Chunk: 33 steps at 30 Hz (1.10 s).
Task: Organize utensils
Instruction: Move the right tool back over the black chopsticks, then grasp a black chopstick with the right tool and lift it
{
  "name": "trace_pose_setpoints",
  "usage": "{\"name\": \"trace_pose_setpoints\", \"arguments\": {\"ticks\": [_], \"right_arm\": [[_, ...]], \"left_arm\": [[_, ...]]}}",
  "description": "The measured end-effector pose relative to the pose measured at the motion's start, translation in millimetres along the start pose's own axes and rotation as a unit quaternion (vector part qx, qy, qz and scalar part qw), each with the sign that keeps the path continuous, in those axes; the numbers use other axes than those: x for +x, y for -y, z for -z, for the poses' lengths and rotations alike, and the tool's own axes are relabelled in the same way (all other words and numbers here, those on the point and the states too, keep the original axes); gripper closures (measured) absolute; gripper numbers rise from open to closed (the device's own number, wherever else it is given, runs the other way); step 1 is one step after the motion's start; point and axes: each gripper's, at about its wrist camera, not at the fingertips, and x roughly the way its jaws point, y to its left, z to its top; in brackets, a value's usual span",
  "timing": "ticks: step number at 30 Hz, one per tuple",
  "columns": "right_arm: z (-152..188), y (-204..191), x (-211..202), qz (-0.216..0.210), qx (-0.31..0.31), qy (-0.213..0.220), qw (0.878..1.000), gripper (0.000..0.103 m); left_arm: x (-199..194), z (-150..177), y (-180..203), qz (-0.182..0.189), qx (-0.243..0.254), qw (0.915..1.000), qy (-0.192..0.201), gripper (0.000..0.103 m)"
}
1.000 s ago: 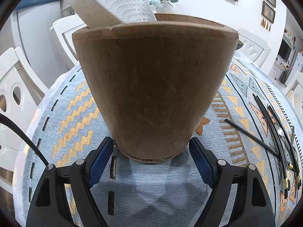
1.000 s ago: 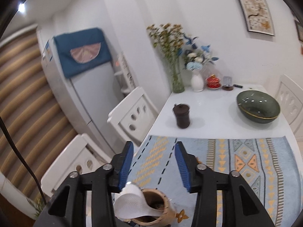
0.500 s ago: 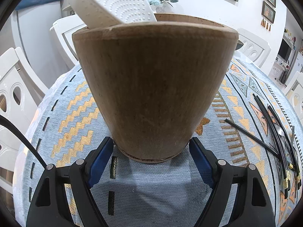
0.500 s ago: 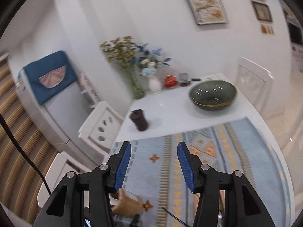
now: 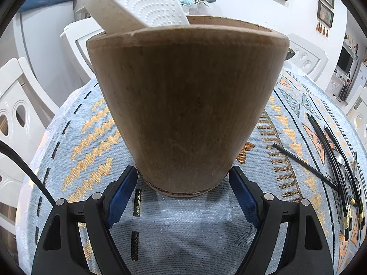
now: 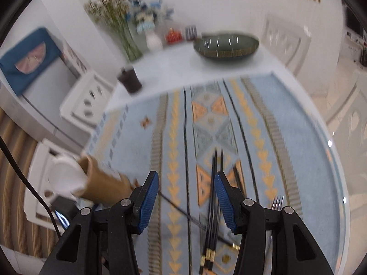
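A tall wooden utensil holder stands upright on the patterned mat, with a white dotted rice paddle sticking out of it. My left gripper is shut on the holder's base, one blue pad at each side. Several black chopsticks and a spoon lie on the mat to the right. In the blurred right wrist view, my right gripper hangs open and empty above the black chopsticks. A fork lies to their right, and the holder is at lower left.
The blue and orange mat covers the near part of a white table. Farther back stand a green bowl, a dark cup and flower vases. White chairs ring the table.
My right gripper has dropped and swung right, from above the holder to above the chopsticks, still open. The left gripper and the holder have not moved.
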Motion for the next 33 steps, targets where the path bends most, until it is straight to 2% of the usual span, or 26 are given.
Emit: {"name": "trace_pose_setpoints", "arguments": {"ticks": [2, 8, 9, 17, 33], "right_arm": [[7, 5, 17, 0.014, 0.004, -0.031, 0.999, 0.054], [15, 25, 51, 0.004, 0.044, -0.09, 0.995, 0.084], [15, 27, 54, 0.005, 0.048, -0.094, 0.994, 0.086], [10, 44, 89, 0.037, 0.053, -0.127, 0.99, 0.09], [-4, 53, 127, 0.065, 0.027, -0.152, 0.986, 0.09]], "left_arm": [[0, 0, 0, 0.0, 0.0, 1.0, 0.0, 0.022], [0, -1, 0, 0.0, 0.0, 1.0, 0.0, 0.022], [0, -1, -1, 0.0, 0.0, 1.0, 0.0, 0.022], [1, -1, -1, -0.002, 0.0, 1.0, -0.001, 0.021], [2, -1, -1, -0.001, -0.001, 1.0, -0.002, 0.021]]}}
